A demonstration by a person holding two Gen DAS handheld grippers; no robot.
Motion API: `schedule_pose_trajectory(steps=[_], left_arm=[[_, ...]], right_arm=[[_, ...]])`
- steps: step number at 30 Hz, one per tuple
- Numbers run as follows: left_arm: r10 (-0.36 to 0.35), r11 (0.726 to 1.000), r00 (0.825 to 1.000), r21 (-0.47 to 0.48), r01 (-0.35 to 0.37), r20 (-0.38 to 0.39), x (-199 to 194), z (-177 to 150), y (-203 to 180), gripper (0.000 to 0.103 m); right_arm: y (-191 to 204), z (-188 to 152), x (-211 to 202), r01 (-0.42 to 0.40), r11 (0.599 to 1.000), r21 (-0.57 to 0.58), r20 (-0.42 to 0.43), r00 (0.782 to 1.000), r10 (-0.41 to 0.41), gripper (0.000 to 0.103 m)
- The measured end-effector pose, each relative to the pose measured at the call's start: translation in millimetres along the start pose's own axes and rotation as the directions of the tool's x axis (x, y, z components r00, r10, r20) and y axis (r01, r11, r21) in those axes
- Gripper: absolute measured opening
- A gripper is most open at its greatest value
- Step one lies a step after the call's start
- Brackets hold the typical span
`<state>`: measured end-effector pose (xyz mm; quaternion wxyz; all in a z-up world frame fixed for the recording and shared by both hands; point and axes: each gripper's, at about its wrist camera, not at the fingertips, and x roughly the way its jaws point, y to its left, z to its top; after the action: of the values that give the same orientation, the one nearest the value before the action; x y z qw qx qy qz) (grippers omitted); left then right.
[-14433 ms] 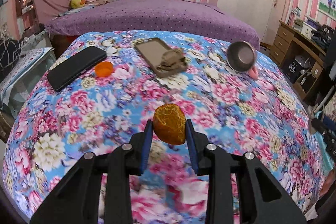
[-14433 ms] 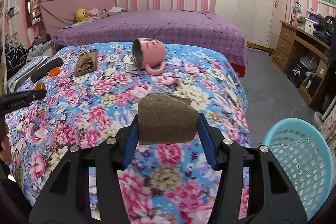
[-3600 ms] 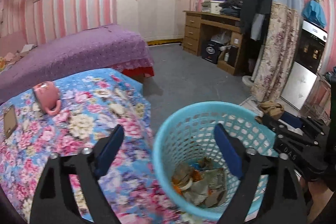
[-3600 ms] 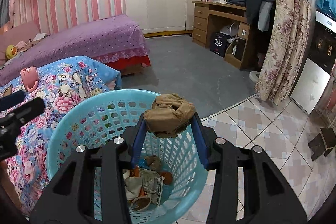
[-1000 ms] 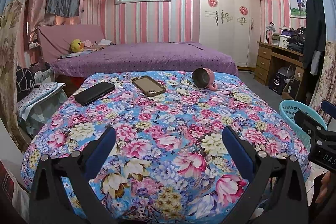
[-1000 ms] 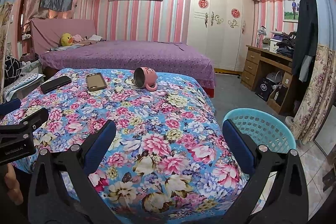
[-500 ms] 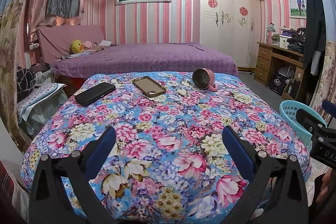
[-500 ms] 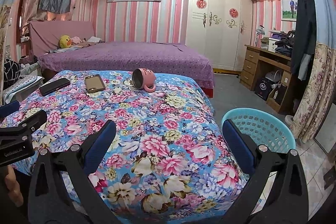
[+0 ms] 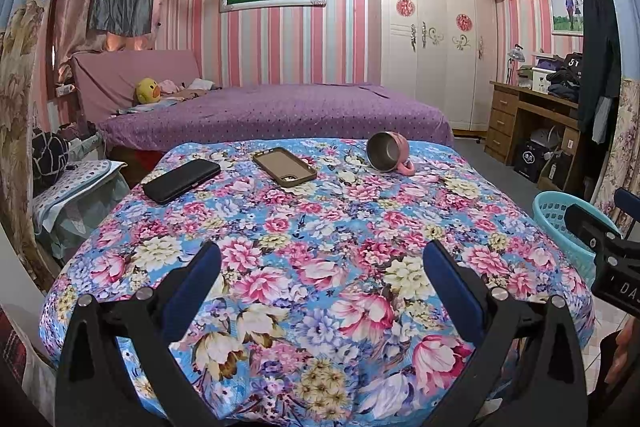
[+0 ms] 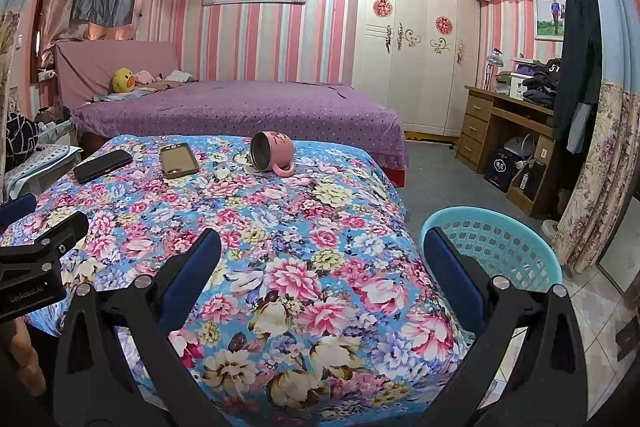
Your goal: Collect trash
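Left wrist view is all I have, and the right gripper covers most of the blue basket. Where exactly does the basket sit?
Observer: The blue basket stands upright on the floor, just off the right corner of the floral table, with its whole rim visible in the right wrist view.
Operator: Is the right gripper carrying anything?
Observer: No. The right gripper has its jaws wide open with nothing between them.
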<state>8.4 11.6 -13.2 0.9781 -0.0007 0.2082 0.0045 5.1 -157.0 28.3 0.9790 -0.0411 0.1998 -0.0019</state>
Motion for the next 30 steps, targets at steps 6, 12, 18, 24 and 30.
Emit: schedule_pose_trajectory(steps=[6,12,18,24,30], left_arm=[[-0.001,1.0,1.0,0.001,0.001,0.004,-0.8,0.3,-1.1,0.099],[-0.001,1.0,1.0,0.0,0.001,0.004,-0.8,0.5,-0.9,0.099],[-0.001,1.0,1.0,0.0,0.001,0.006,-1.1,1.9,-1.1,0.099],[-0.002,1.0,1.0,0.001,0.002,0.005,-1.7,1.7,-1.7,0.099],[-0.002,1.0,1.0,0.0,0.002,0.005,-1.5,1.9,-1.7,0.099]], right_arm=[[-1.3,1.3,-1.6,0.004,1.0,0.003,0.005,1.0,-0.004,0.099],[-1.5,1.6,-2.5,0.007,1.0,0.003,0.01,1.0,-0.007,0.099],[-1.5,1.9,-2.6,0.007,1.0,0.005,0.008,1.0,-0.007,0.099],[-1.6,1.8,-2.7,0.006,1.0,0.005,0.008,1.0,-0.007,0.099],[-1.8,2.3,-3.1,0.009,1.0,0.007,0.009,1.0,-0.009,0.099]])
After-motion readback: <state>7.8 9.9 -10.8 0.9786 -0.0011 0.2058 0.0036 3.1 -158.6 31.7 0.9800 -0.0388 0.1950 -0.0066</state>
